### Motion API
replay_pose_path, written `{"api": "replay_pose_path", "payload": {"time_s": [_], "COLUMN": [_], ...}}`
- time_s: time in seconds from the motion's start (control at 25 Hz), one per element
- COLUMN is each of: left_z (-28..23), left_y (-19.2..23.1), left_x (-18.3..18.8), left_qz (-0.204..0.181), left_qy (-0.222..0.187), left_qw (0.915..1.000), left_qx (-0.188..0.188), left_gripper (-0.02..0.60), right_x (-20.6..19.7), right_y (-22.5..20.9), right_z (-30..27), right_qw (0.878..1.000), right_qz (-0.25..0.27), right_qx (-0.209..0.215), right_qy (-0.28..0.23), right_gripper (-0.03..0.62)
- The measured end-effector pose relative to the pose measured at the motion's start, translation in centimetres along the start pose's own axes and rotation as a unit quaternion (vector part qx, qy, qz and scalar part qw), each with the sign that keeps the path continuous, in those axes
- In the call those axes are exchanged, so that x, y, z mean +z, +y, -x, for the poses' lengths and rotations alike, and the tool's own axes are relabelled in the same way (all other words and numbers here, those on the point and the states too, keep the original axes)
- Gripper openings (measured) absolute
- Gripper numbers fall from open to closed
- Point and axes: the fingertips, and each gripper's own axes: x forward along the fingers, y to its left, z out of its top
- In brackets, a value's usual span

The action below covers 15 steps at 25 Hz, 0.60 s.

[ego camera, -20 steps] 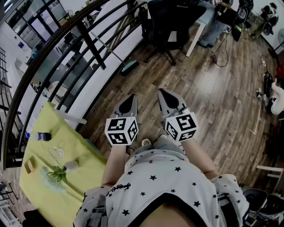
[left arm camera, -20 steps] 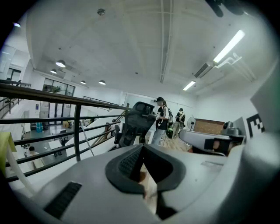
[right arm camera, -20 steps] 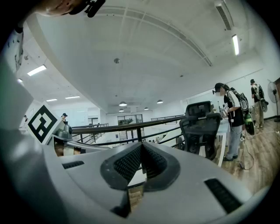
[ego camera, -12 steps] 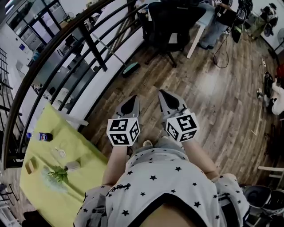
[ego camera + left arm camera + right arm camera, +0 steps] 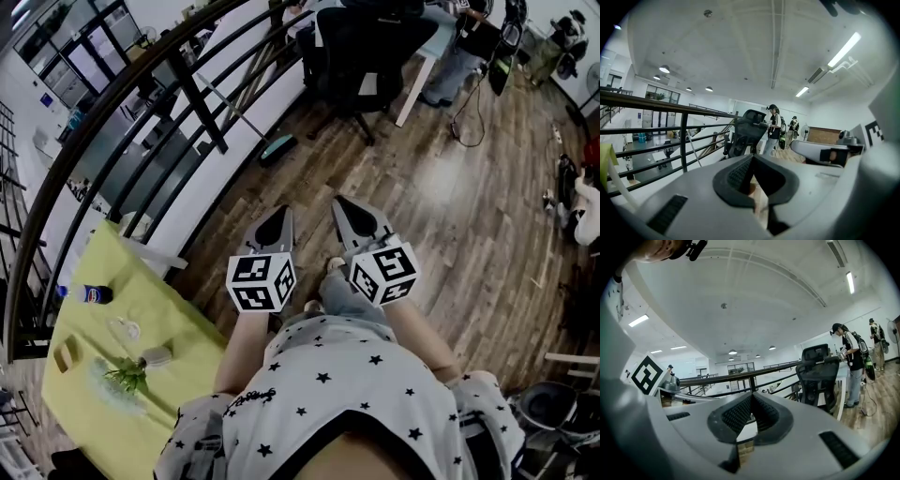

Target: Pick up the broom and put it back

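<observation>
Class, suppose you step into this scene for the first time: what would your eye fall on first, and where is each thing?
The left gripper and right gripper, each with a marker cube, sit side by side at centre, both shut and empty, over the wooden floor. Beyond them a broom with a teal head leans by the dark railing at upper left. A yellow table with a small plant fills the lower left.

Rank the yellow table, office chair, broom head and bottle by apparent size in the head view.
Yellow table, largest, though nearest the camera; office chair; then broom head and bottle, which look about alike.
</observation>
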Motion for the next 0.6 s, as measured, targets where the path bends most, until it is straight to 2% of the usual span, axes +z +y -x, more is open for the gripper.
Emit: {"api": "replay_pose_path", "payload": {"time_s": [0.28,0.6], "left_z": [-2.8,-8.1], "left_y": [2.9,7.1], "left_x": [0.8,2.9], "left_qz": [0.007,0.007], "left_qy": [0.0,-0.002], "left_qw": [0.9998,0.9991], "left_qx": [0.018,0.042], "left_gripper": [0.011,0.011], "right_x": [-0.6,0.0], "right_y": [-0.6,-3.5], "right_z": [-4.0,-11.8], "right_qw": [1.0,0.999], "right_qz": [-0.01,0.007], "right_qx": [0.027,0.047], "right_qy": [0.008,0.02], "right_gripper": [-0.006,-0.006]}}
